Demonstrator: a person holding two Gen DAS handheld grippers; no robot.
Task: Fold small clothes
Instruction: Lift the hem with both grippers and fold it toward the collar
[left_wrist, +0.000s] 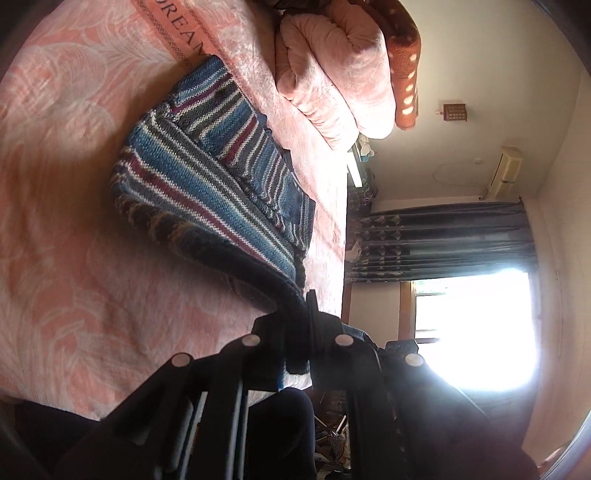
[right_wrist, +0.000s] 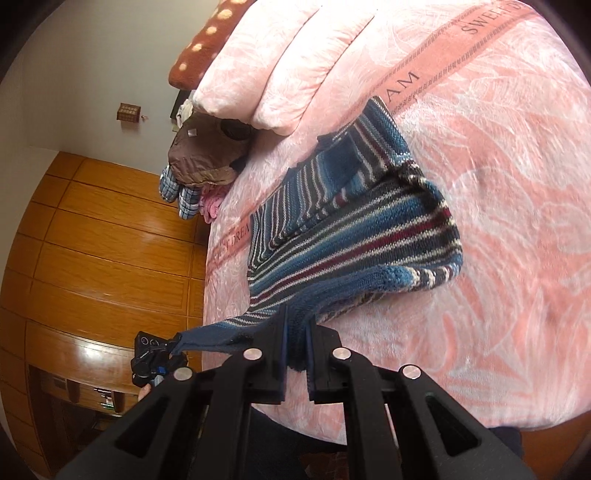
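Note:
A small striped knit sweater (left_wrist: 207, 173) in blue, white and maroon lies partly folded on the pink bedspread (left_wrist: 66, 258). Its dark hem is lifted off the bed and pinched in my left gripper (left_wrist: 309, 306), which is shut on it. In the right wrist view the same sweater (right_wrist: 354, 236) stretches toward my right gripper (right_wrist: 296, 328), whose jaws are shut on the blue hem edge. The left gripper (right_wrist: 173, 345) shows there too, holding the hem's other end near the bed's edge.
A folded pink quilt (left_wrist: 332, 74) and a brown dotted blanket (left_wrist: 406, 74) are stacked at the head of the bed. A pile of other clothes (right_wrist: 195, 166) sits beside them. A wooden wardrobe (right_wrist: 92, 240), dark curtain (left_wrist: 443, 240) and bright window (left_wrist: 472, 332) surround the bed.

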